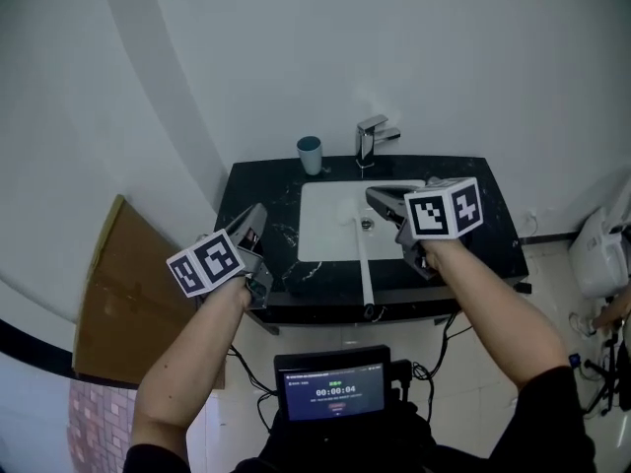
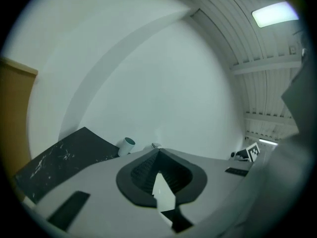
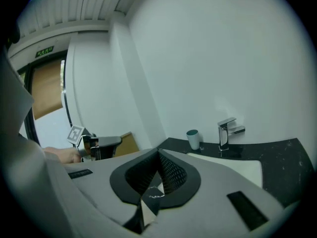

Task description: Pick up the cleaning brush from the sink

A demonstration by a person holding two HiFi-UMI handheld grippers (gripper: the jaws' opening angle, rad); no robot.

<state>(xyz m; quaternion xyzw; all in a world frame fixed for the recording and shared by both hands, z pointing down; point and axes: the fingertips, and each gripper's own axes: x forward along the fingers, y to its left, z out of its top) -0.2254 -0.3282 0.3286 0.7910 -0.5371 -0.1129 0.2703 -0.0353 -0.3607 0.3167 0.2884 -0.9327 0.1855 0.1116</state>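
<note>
The cleaning brush has a long white handle; it lies from the white sink basin out over the counter's front edge. My left gripper hangs over the left part of the black counter, left of the basin, shut with nothing in it. Over the basin's right side is my right gripper, also shut and empty, just right of the brush's far end. In the left gripper view the jaws meet at the tip; the brush is hidden there. The right gripper view shows shut jaws and the basin.
A teal cup and a chrome faucet stand at the counter's back by the white wall. A cardboard sheet leans at the left. A small screen sits below the counter's front edge.
</note>
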